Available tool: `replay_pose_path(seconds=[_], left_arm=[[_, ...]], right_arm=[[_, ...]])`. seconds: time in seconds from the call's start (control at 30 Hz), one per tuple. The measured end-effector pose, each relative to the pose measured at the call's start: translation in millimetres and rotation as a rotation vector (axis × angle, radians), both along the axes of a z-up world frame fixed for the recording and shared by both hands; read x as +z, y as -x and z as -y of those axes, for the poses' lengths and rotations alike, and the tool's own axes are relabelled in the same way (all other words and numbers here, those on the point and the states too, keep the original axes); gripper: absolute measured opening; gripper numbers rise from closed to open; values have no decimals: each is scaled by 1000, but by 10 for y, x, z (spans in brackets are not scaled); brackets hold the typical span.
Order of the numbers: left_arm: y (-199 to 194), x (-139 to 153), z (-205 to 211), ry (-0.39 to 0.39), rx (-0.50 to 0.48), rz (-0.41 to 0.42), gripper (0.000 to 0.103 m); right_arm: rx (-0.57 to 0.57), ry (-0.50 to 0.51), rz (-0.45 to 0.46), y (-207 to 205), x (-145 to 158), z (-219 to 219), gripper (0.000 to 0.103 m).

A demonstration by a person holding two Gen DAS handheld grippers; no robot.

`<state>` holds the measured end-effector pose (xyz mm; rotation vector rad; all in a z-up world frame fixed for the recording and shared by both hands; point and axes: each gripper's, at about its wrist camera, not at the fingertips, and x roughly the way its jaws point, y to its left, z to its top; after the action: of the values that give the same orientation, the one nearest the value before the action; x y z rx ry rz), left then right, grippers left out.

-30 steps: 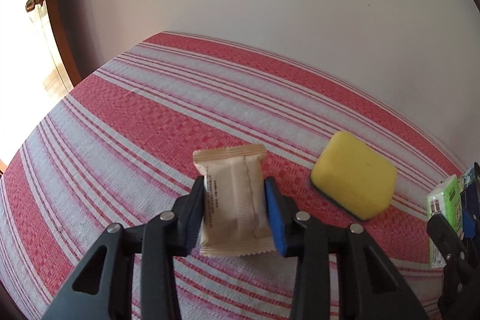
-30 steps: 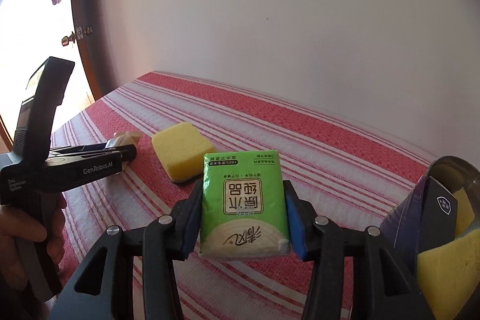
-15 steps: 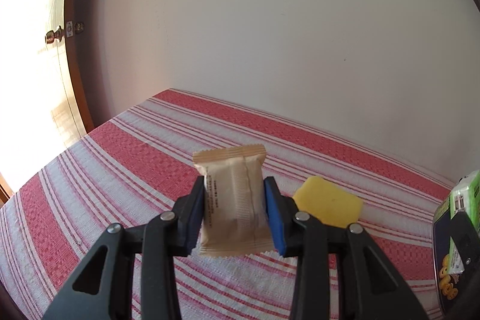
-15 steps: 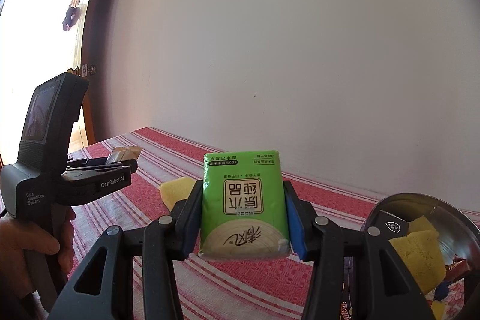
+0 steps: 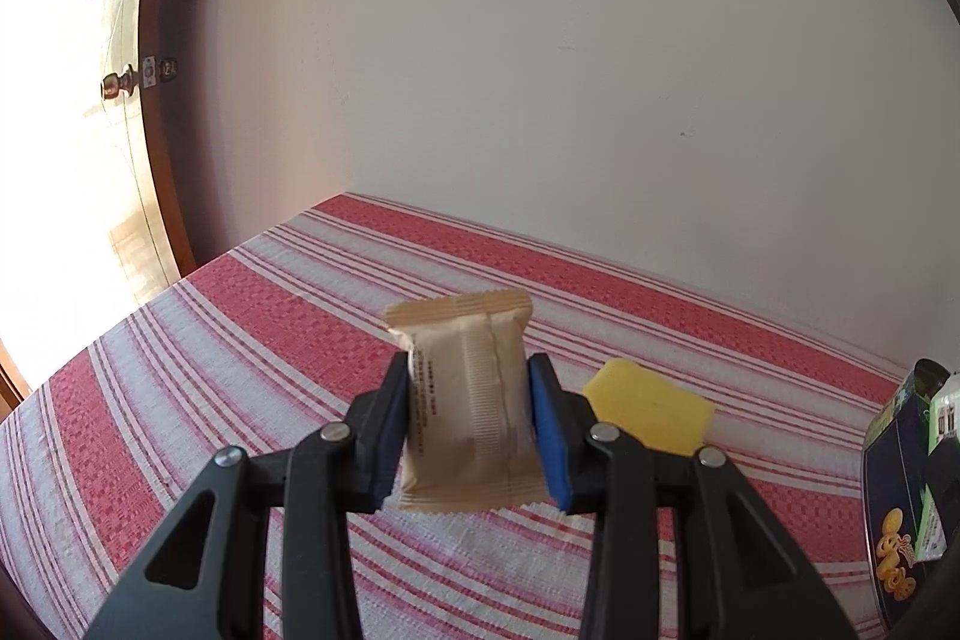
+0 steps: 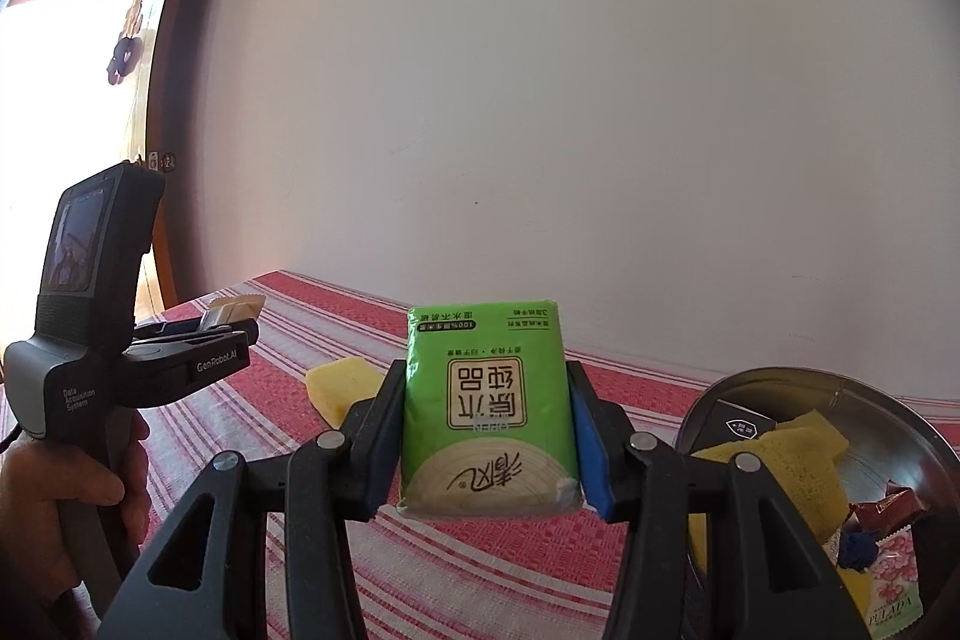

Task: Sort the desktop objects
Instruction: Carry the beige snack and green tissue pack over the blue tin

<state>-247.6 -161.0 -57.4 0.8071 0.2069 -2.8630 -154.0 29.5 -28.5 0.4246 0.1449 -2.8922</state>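
Observation:
My left gripper [image 5: 471, 430] is shut on a tan snack packet [image 5: 468, 400] and holds it upright above the red-and-white striped tablecloth [image 5: 240, 358]. My right gripper [image 6: 487, 421] is shut on a green tissue pack [image 6: 487, 412], also held in the air. A yellow sponge [image 5: 651, 415] lies on the cloth just right of the left gripper; it also shows in the right wrist view [image 6: 342, 382]. The left gripper with its packet [image 6: 234, 310] appears at the left of the right wrist view, held by a hand.
A metal bowl [image 6: 774, 382] at the right holds a yellow sponge [image 6: 792, 466], a dark box and small wrapped snacks. A dark blue package [image 5: 897, 508] stands at the right edge of the left wrist view. A white wall backs the table; a wooden door [image 5: 90, 112] is at the left.
Both grippers have risen and tilted up with their loads, so more wall shows. The yellow sponge now sits lower and closer behind the fingers. The bowl has come more into the right wrist view.

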Motion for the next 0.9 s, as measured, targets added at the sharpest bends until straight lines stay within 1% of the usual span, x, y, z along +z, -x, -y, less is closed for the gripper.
replay_pose_path(seconds=[0.3, 0.43, 0.47, 0.7, 0.77, 0.83, 0.9], left_arm=[[-133, 8, -88, 8, -26, -21, 38], [-210, 26, -176, 23, -46, -37, 38], [-234, 30, -204, 27, -53, -42, 38], [-425, 66, -434, 42, -122, -73, 38], [-475, 74, -506, 49, -144, -81, 38], [-527, 87, -579, 56, -166, -93, 38], [-581, 102, -638, 47, -188, -110, 38]], right_arm=[[-25, -3, -9, -125, 15, 44, 52], [-36, -1, -13, -182, 22, -27, 52], [-38, -1, -15, -210, 11, -93, 52], [-69, -21, -21, -336, 9, -195, 52], [-78, -22, -21, -473, 27, -368, 52], [-85, -16, -20, -519, 28, -439, 52], [-96, -20, -24, -565, 30, -501, 52]])
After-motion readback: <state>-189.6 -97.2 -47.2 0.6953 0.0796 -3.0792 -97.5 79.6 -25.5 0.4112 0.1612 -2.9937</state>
